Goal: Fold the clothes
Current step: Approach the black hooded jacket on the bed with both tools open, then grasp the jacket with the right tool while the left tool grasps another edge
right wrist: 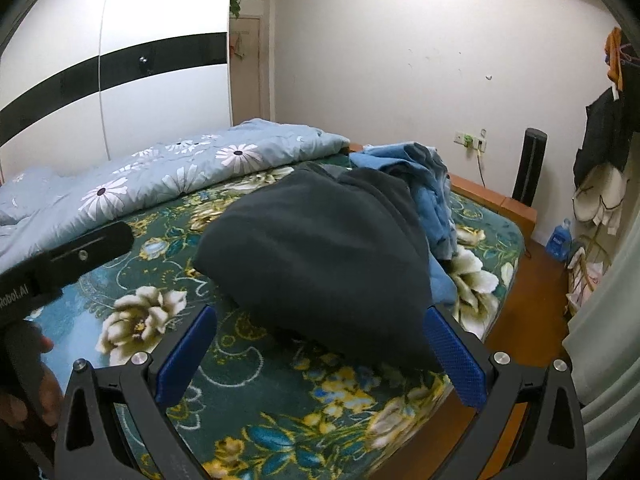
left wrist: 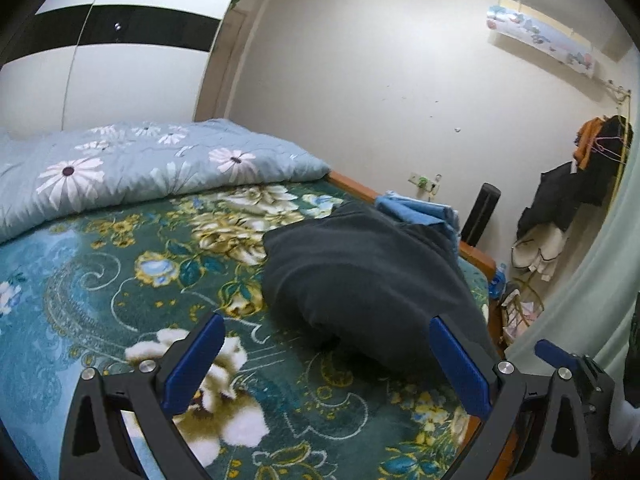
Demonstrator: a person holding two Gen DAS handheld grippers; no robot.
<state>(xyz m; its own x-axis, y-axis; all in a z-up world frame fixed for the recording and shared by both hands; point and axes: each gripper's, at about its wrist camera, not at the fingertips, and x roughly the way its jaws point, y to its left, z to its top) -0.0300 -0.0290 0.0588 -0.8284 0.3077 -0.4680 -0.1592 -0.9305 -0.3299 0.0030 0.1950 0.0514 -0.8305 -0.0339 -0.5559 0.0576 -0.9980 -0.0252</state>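
Observation:
A dark navy garment (left wrist: 360, 276) lies in a folded mound on the right part of the bed, also seen as the dark navy garment (right wrist: 320, 248) in the right wrist view. Behind it sits a heap of blue clothes (right wrist: 424, 184), a corner of the blue clothes (left wrist: 416, 210) showing in the left wrist view. My left gripper (left wrist: 326, 340) is open, its blue pads wide apart just in front of the dark garment. My right gripper (right wrist: 320, 332) is open too, its right pad (right wrist: 452, 356) by the garment's near edge. Neither holds anything.
A floral teal bedspread (left wrist: 120, 280) covers the bed. A light blue daisy quilt (left wrist: 120, 164) lies bunched along the far side. The wooden bed frame (right wrist: 500, 200) runs on the right, with hanging clothes (left wrist: 568, 192) and a blue bottle (right wrist: 560, 240) beyond. The left gripper's body (right wrist: 72, 256) and a hand (right wrist: 44, 392) show at the left.

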